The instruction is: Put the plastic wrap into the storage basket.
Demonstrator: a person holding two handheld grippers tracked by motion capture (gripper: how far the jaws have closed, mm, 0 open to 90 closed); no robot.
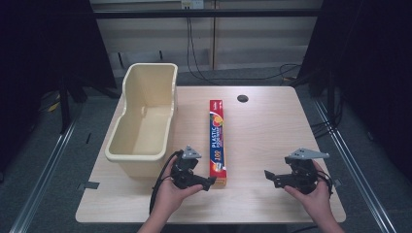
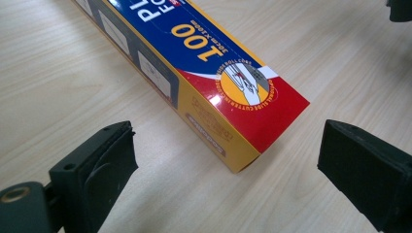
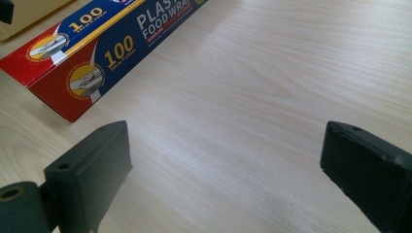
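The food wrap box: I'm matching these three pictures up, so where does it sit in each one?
High view: food wrap box lies lengthwise at table centre, right of the cream bin.
Left gripper view: its near end lies just beyond the open jaws.
Right gripper view: it crosses the upper left.
Shared landmark: its red end with the "100".

The table (image 1: 272, 131) I'm working on is light wood-grain laminate, smooth with a soft sheen. The food wrap box (image 2: 214, 82) is printed cardboard with a glossy coat, and you can see little glare spots on the red end. My left hand-held gripper (image 1: 210, 183) has matt black plastic jaws, slightly grainy, and the right hand-held gripper (image 1: 266, 174) looks the same. The cream bin (image 1: 145, 116) is plain smooth plastic with a dull shine.
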